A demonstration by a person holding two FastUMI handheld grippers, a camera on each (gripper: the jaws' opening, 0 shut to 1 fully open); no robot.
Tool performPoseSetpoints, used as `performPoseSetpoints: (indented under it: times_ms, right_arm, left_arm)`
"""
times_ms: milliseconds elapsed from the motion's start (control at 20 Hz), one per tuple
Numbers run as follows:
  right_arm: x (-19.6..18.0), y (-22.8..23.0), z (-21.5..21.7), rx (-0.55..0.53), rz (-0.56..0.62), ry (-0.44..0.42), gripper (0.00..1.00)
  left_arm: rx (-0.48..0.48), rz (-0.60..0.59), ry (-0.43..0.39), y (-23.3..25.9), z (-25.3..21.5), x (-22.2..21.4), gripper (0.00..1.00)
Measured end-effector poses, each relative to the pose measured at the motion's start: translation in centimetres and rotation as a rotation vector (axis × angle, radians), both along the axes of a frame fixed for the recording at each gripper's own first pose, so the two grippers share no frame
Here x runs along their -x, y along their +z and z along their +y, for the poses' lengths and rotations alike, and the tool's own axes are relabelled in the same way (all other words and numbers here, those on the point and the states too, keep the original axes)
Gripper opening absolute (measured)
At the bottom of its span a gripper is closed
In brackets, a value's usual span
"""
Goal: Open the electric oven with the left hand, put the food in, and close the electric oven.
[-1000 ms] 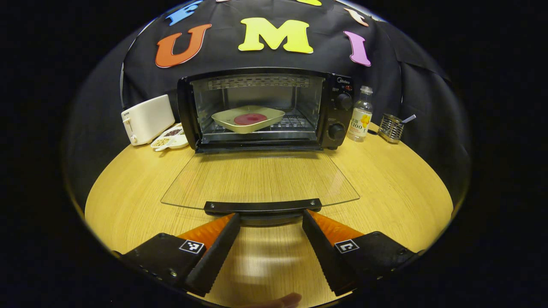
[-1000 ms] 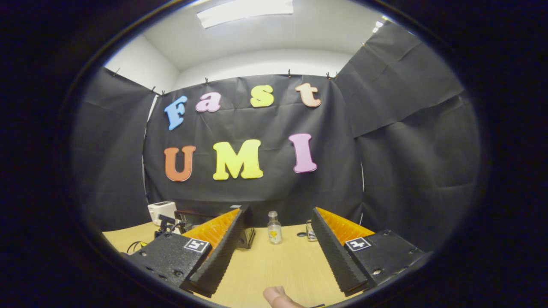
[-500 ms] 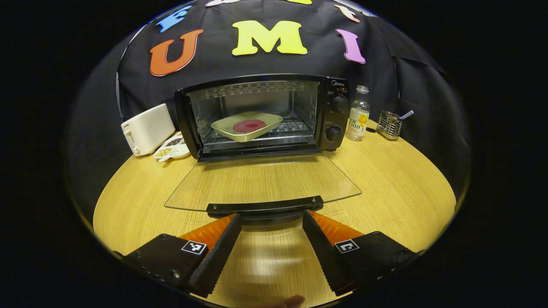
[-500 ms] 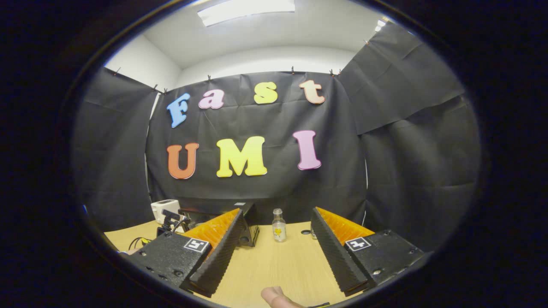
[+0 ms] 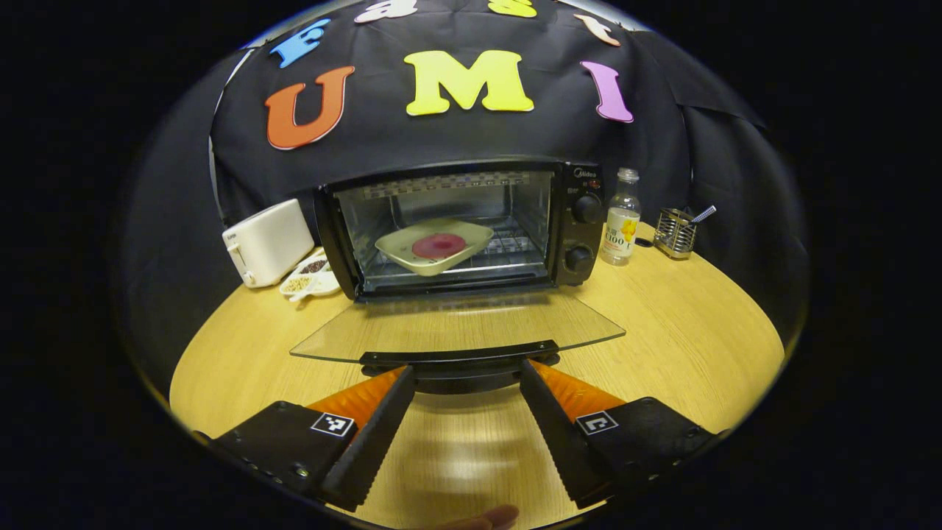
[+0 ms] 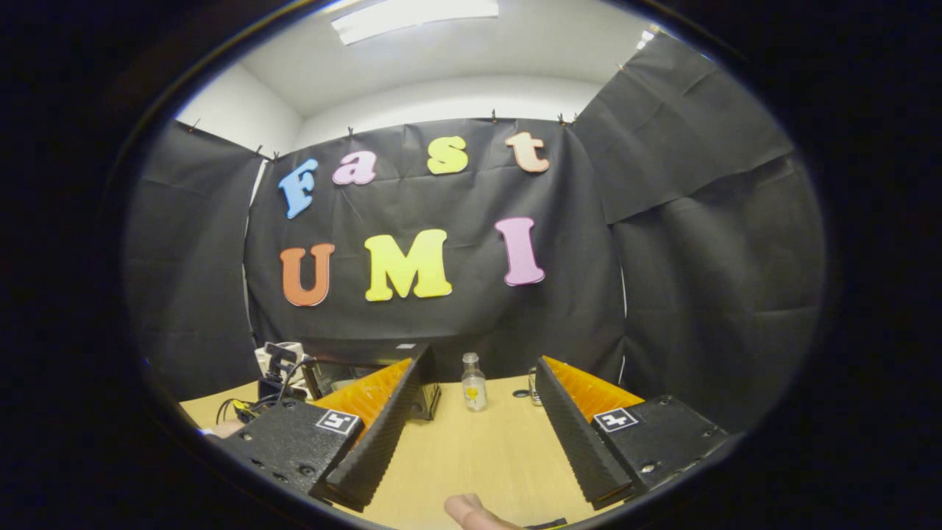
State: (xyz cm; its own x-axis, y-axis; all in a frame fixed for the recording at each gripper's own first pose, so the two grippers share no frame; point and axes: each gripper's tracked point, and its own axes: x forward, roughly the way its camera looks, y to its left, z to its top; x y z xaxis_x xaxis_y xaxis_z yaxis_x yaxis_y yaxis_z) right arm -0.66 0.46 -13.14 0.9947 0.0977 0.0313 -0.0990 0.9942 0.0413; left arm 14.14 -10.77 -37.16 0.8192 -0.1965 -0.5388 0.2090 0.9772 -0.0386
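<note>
The table (image 5: 677, 346) is round and of light wood, and everything stands toward its far edge, against the black cloth wall. On it the oven (image 5: 460, 224) is the biggest thing: black, its cavity lit, two knobs (image 5: 586, 208) one above the other on its right panel. Its glass door (image 5: 456, 327) is partly raised off the table, with the black handle (image 5: 460, 357) along its near edge. Inside, on the wire rack, sits a pale tray (image 5: 434, 246) with the food (image 5: 438, 245), a dark red disc, lying flat in its middle.

Left of the oven stands a white toaster (image 5: 266, 241), and just in front of it a small white dish (image 5: 309, 274) with dark and light grains in separate wells. Right of the oven a clear bottle (image 5: 620, 217) with a yellow label stands upright, and farther right a small wire holder (image 5: 675, 232) with a utensil leaning out of it.

The left gripper (image 5: 464, 383) is under the door's near edge, its jaws spread wide to either side of the handle; whether the fingers touch it, I cannot tell.

In the right gripper view, the right gripper (image 6: 478, 375) hangs well above the table, jaws wide and holding nothing, with the bottle (image 6: 473, 381) far off between its fingers. A fingertip (image 6: 467, 511) shows at the bottom edge.
</note>
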Motion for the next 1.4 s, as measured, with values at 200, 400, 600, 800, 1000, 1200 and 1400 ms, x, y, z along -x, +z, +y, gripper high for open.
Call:
performPoseSetpoints:
  times_ms: [200, 400, 600, 800, 1000, 1200, 1400]
  right_arm:
    - [-0.1, -0.5, -0.1, -0.015, 0.016, 0.004, 1.00]
    - [-0.6, -1.1, -0.1, -0.030, 0.032, -0.001, 1.00]
    - [-0.8, -1.8, 0.0, -0.014, 0.047, 0.001, 0.96]
    - [-0.9, -2.2, -0.5, -0.013, 0.055, -0.010, 0.96]
    - [-1.1, -2.4, -0.9, -0.006, 0.059, -0.020, 0.96]
    - [-1.1, -2.7, -0.6, -0.008, 0.073, -0.015, 0.96]
    - [-0.8, -2.4, -0.4, -0.003, 0.070, -0.016, 0.96]
  left_arm:
    - [-0.022, -0.073, -0.007, 1.7, 0.1, -1.2, 0.94]
    - [-0.026, -0.125, 0.005, 3.6, -0.2, -2.5, 0.96]
    - [-0.086, -0.246, 0.046, 6.3, 0.4, -6.0, 0.98]
    - [-0.166, -0.230, 0.141, 5.2, 1.8, -9.2, 0.94]
    - [-0.087, -0.193, 0.133, 4.8, 0.6, -8.9, 0.94]
    - [-0.018, -0.214, 0.115, 7.2, 0.7, -6.6, 0.94]
    - [0.059, -0.297, 0.108, 12.4, 1.2, -3.1, 0.94]
